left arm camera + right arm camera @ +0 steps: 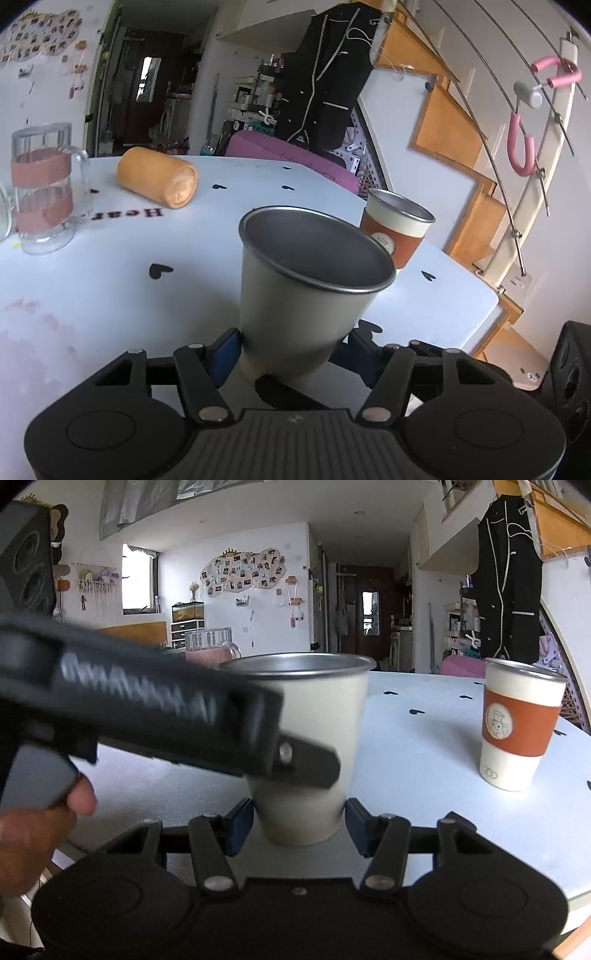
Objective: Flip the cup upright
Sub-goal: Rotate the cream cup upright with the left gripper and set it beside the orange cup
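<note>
Soft, even daylight, strong fisheye bending at edges, motion-blurred foreground in right view.

Desk (110,280): pale, printed with black hearts.
On it: grey cup (306,295) upright, sleeved paper cup (395,229), glass mug (42,192), tan cylinder (157,175) on its side.

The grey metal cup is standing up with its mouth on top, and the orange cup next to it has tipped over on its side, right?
Not quite. The grey metal cup does stand mouth up, between the fingers of the right gripper. But the orange-sleeved cup has not tipped over: the right wrist view shows it upright on the table.
</note>
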Motion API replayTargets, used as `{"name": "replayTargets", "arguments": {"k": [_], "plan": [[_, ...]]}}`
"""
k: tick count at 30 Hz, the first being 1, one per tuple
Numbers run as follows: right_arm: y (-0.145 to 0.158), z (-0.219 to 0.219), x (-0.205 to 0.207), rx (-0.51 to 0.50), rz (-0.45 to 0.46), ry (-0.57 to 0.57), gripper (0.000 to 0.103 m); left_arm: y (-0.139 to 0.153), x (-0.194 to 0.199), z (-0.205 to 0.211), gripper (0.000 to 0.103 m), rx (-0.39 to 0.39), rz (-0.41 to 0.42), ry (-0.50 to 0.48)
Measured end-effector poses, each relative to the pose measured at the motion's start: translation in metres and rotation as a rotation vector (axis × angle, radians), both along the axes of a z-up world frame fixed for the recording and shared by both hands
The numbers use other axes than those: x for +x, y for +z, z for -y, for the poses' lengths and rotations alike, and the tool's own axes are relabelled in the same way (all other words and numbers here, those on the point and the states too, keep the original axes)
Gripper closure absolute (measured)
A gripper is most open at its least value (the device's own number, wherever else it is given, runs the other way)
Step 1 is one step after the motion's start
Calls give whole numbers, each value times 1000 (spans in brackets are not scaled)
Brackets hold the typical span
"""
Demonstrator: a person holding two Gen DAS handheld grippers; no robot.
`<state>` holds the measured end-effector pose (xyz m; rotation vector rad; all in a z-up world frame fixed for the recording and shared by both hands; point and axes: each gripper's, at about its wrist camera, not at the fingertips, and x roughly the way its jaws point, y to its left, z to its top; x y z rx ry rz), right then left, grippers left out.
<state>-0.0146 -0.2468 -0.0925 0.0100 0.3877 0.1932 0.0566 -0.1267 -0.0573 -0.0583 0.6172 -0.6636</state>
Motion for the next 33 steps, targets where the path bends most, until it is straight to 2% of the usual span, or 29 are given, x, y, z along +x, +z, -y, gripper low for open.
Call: {"name": "replayTargets", "arguments": {"k": [6, 18, 27, 28, 29, 30, 31, 33], "plan": [[1, 13, -6, 2, -7, -73, 39, 2, 21, 22, 41, 22, 7, -3], [1, 69, -26, 18, -18, -274, 38, 1, 63, 86, 43, 48, 20, 9], [6, 95, -34, 22, -5, -348, 38, -2, 69, 97, 43, 39, 19, 32], [6, 97, -33, 23, -3, -352, 38, -3, 68, 95, 38, 30, 16, 39], [8, 98, -32, 25, -1, -355, 38, -2, 66, 91, 26, 21, 13, 47], [9, 98, -32, 28, 1, -356, 38, -1, 64, 88, 22, 14, 19, 58], [12, 98, -33, 31, 6, -357, 38, 0, 60, 82, 18, 12, 34, 70], [17, 98, -34, 38, 20, -355, 31, 5, 52, 72, 17, 16, 55, 83]]}}
